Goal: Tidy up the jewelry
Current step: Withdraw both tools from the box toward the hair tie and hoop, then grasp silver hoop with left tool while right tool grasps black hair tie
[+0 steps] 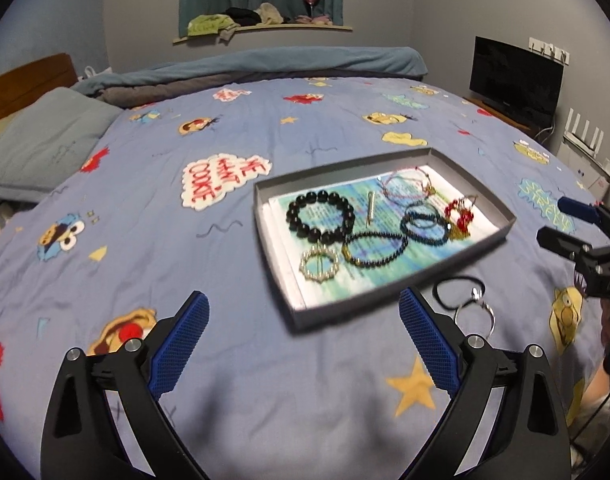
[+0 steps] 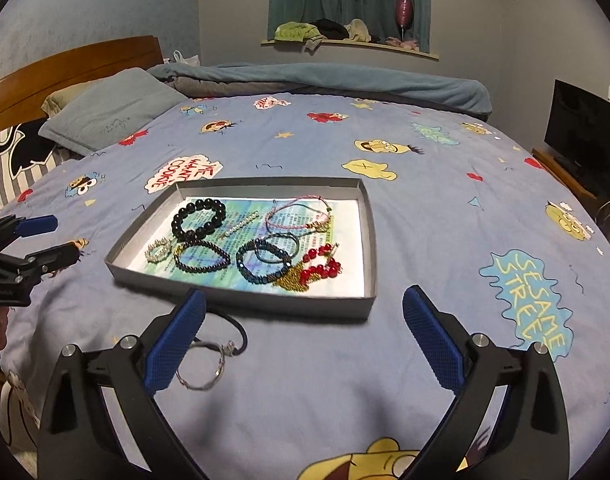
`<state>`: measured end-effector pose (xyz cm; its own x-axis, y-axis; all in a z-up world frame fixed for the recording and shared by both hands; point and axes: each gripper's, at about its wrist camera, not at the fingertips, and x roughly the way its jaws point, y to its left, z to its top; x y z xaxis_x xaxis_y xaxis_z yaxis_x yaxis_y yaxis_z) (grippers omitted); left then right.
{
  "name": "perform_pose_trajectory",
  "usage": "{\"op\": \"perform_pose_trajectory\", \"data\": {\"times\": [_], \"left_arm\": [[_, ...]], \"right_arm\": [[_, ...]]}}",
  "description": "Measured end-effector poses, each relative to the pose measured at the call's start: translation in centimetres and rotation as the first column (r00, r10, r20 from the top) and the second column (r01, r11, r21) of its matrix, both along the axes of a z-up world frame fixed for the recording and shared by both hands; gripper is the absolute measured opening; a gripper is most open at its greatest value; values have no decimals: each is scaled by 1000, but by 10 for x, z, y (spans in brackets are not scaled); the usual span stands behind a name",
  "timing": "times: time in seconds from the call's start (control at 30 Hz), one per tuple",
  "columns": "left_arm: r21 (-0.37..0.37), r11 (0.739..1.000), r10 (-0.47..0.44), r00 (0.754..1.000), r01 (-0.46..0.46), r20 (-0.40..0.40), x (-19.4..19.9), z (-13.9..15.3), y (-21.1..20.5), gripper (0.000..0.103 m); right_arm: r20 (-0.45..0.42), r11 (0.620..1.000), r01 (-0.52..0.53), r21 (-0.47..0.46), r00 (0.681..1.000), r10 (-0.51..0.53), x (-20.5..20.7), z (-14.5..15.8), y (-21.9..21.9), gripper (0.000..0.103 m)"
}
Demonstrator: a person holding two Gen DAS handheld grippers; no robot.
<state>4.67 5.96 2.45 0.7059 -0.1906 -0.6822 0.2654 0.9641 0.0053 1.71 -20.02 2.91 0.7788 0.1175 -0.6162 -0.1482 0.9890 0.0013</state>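
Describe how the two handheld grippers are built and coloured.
Both match. The left gripper and the right gripper each have glossy black plastic arms with triangular cut-outs, silver round bolts at the pivots, and two flat blue finger pads with a fine cross-hatched grip texture. No cables or sleeves are visible.

The silver ring [image 2: 203, 368] lying on the bed sheet [image 2: 325, 360] is partly hidden behind the right tool [image 2: 303, 340]'s near finger in the right wrist view, and the black cord [image 2: 237, 330] beside it vanishes there too. In the left wrist view the tray [image 1: 305, 314] and its jewellery are smeared by blur; the small pale bar [image 1: 371, 208] may be a pin. The printed sheet's [image 2: 345, 216] text is too small to read. The left tool [image 2: 37, 240] is cut off at that picture's edge.
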Motion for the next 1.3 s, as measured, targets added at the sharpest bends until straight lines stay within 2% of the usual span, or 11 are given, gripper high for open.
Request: {"op": "perform_pose_trajectory", "data": {"times": [0.13,0.3,0.6,0.8,1.0,1.07,1.1,1.13,1.2,1.23,1.3], "left_arm": [[-4,1000,11,1000,-11,-23,-7,-11,1,95],[26,1000,16,999,-15,-42,-15,-27,-10,95],[5,997,-78,993,79,-85,-26,-52,-59,95],[-20,987,-158,980,157,-119,-23,-70,-101,95],[12,988,-151,986,153,-74,-22,-80,-125,95],[2,988,-152,987,153,-60,-21,-79,-127,92],[-1,987,-160,986,160,-49,-23,-78,-128,83],[-3,984,-176,984,176,-42,-25,-77,-130,70],[0,978,-207,978,207,-34,-27,-76,-132,53],[7,974,-225,974,225,-30,-29,-75,-134,49],[15,973,-228,973,228,-21,-31,-73,-134,49]], "right_arm": [[-5,1000,6,-19,1000,-6,-5,-5,-5,97],[-20,1000,18,-17,1000,-18,-9,-14,-12,97],[-32,999,37,-4,999,-37,-14,-23,-22,97],[-44,998,55,7,998,-55,-17,-29,-34,97],[-58,998,56,16,997,-55,-22,-36,-40,97],[-63,998,54,16,997,-53,-22,-38,-40,97],[-64,998,52,17,997,-51,-22,-39,-39,97],[-65,999,51,18,997,-50,-23,-39,-39,97],[-67,999,47,21,997,-46,-23,-40,-38,97],[-70,999,45,22,997,-43,-22,-41,-38,97],[-74,999,40,23,996,-38,-21,-43,-36,97]]}}
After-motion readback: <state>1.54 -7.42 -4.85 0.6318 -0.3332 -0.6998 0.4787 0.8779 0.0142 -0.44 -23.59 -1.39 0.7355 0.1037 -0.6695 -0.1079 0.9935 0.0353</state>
